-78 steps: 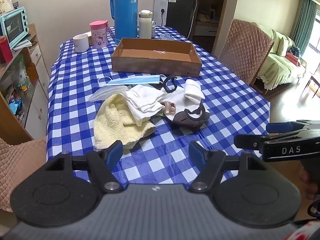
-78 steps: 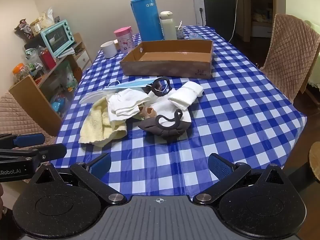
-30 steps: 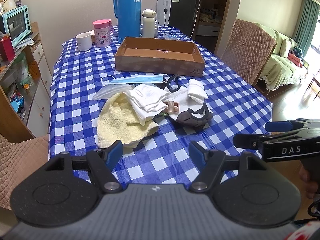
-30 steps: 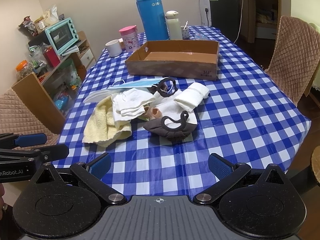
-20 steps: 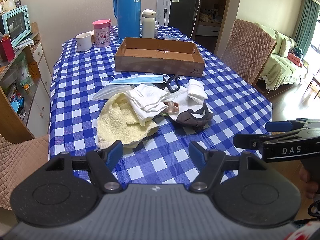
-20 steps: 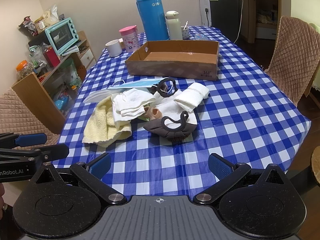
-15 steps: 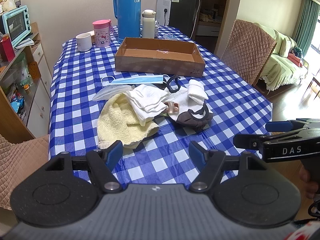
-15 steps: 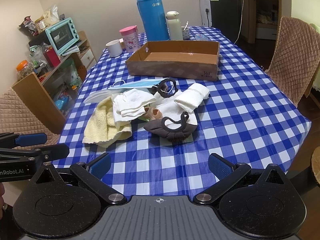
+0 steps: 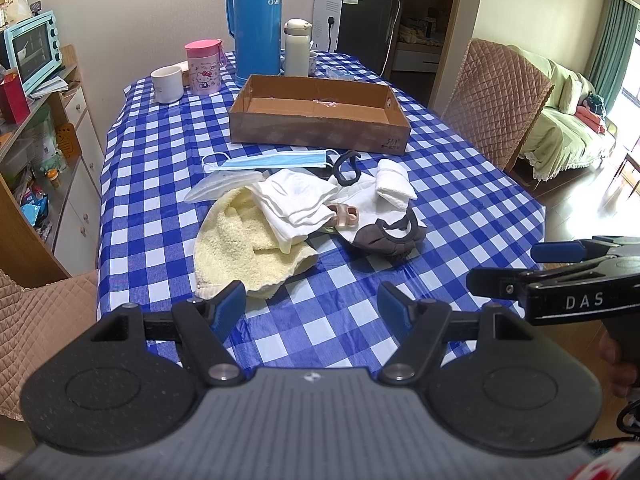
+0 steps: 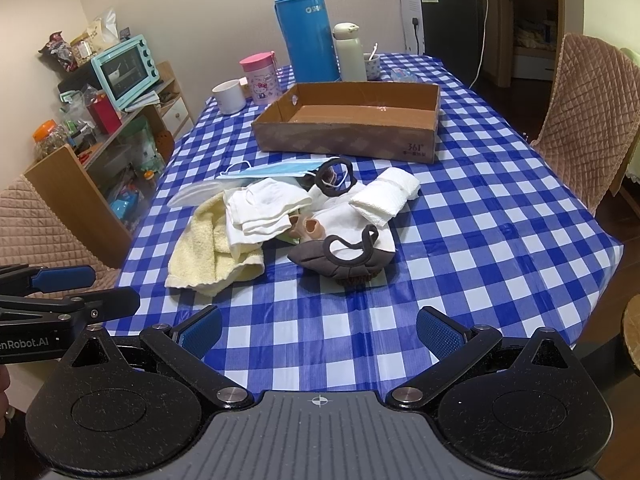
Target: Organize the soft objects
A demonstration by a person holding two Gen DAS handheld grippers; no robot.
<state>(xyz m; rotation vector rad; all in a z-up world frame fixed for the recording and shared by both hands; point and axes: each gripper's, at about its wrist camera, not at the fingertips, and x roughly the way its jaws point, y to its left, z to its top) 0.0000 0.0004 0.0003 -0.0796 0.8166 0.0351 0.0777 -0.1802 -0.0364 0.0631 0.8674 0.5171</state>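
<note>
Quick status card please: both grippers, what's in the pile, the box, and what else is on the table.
left hand-held gripper: open, holding nothing
right hand-held gripper: open, holding nothing
pile: yellow towel, white cloths, rolled white cloth, brown slipper, blue face mask
cardboard box: behind the pile, nothing soft inside
far end: blue thermos, pink cup, white mug

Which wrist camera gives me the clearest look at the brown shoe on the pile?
The right wrist view: the brown shoe sits near centre, its dark rim loop plain. The left wrist view shows it off to the right, smaller.
</note>
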